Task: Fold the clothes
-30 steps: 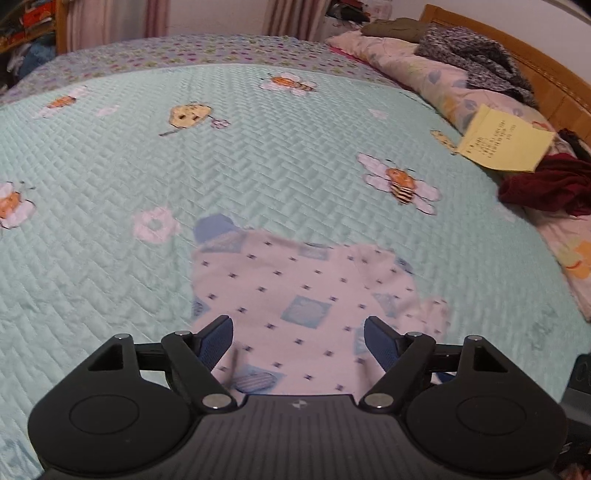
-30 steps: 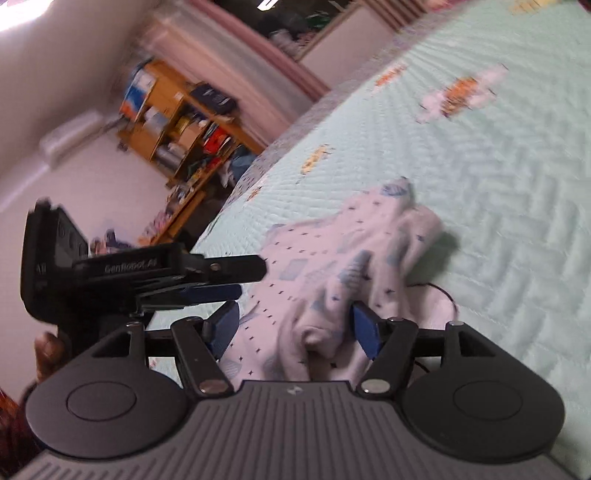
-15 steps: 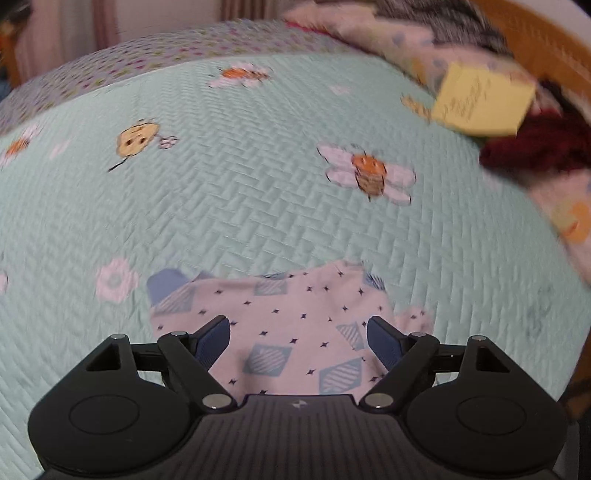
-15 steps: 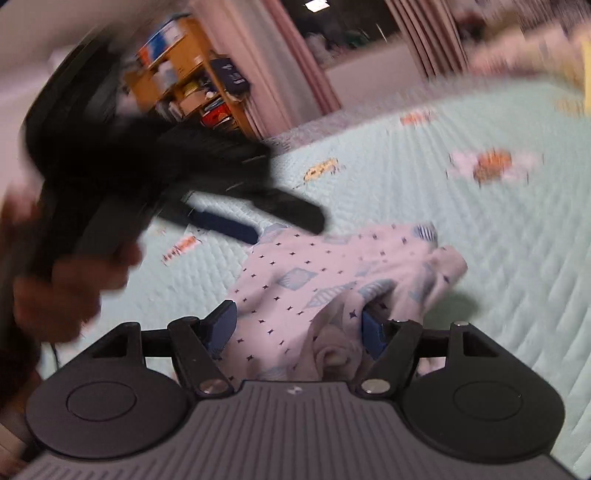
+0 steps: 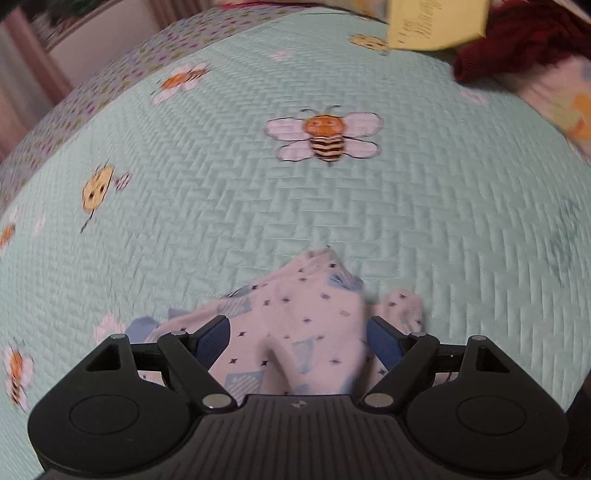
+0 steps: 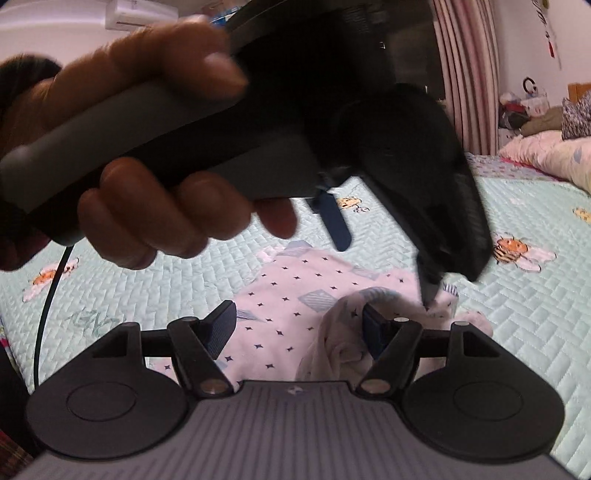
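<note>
Garment (image 5: 295, 332): white patterned cloth, crumpled on bedspread (image 5: 258, 203).
Left gripper (image 5: 297, 338): above garment, jaws apart, gripping nothing.
Right gripper (image 6: 299, 326): above garment, jaws apart, pads not pressing cloth.

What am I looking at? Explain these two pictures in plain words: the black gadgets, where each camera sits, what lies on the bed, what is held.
No robot: a person holds a two-finger grasping tool in each hand, each with a camera looking along its fingers. One picture looks from the left tool, the other from the right tool, which also shows the hand gripping the left one. On the mint quilt lies a small white garment, partly bunched. Farther off, a yellow paper and dark red cloth. Both tools stand open over the garment; neither pinches it.
</note>
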Motion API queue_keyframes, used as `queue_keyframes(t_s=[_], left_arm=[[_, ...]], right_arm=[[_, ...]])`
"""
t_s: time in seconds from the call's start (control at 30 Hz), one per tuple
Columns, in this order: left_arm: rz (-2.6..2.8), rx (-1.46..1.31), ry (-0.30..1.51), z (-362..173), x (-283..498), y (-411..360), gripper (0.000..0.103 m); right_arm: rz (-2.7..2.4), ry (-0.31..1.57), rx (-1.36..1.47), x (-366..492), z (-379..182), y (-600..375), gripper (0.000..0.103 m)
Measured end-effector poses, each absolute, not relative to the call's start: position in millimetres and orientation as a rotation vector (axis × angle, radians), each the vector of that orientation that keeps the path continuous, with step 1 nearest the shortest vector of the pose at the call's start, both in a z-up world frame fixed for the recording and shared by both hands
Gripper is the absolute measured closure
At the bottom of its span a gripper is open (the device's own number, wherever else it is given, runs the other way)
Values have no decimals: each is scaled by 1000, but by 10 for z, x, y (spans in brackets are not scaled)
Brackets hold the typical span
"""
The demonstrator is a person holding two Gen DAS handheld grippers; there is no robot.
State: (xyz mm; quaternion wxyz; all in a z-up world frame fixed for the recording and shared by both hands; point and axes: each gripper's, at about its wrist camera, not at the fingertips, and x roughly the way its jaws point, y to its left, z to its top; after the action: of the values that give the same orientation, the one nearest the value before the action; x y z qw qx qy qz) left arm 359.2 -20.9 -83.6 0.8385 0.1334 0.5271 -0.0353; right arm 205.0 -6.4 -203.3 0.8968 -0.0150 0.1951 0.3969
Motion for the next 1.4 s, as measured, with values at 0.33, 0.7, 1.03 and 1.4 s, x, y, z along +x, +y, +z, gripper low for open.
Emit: queue_keyframes(t_s=[0.33,0.7,1.03,1.4], left_arm=[[-2,424,1195,-1028,3729,-328,56],[-47,-124,1082,-880,3510,421,93],[-188,-419,938,-813,3176,912,93],[-233,-472,915,-786,3074,989,92]], right_arm=[[813,401,-52,1998,-2035,-85,30],[818,434,153,1895,-1972,-534,30],[574,682,718,2475,-2211,-1347,30],[669,824,546,2703,-2034,-982,92]])
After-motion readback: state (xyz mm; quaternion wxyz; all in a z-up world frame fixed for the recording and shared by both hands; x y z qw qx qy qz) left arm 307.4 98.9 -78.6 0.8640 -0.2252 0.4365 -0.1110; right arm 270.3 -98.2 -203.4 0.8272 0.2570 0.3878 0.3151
